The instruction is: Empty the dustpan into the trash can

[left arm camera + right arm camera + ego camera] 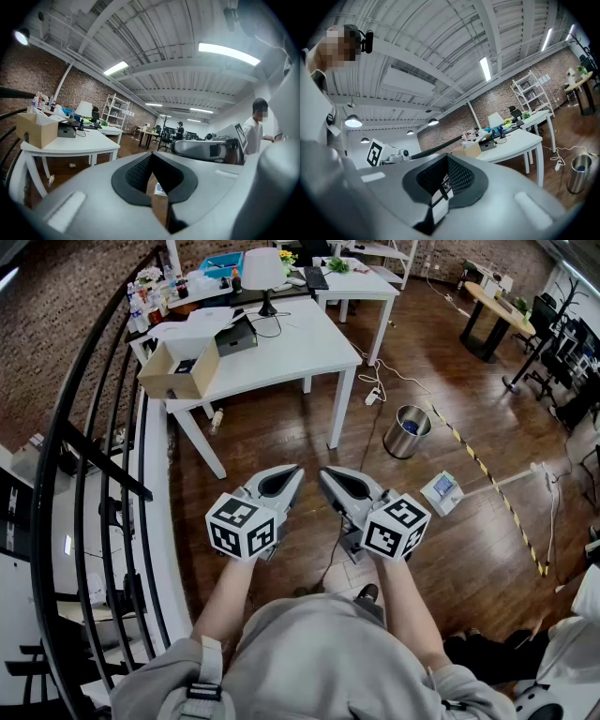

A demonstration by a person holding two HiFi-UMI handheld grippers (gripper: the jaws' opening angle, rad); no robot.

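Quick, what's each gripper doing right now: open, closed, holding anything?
Left gripper: closed, holding nothing.
Right gripper: closed, holding nothing.

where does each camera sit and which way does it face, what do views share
Head view: on the person's head, looking steeply down at white table and trash can; forearms, left gripper and right gripper show.
Left gripper view: rides the left gripper, looking along its shut jaws; right gripper shows at right.
Right gripper view: rides the right gripper, looking along its shut jaws; left gripper's cube at left.
Shared: all three show the table; head and right gripper views share the trash can.
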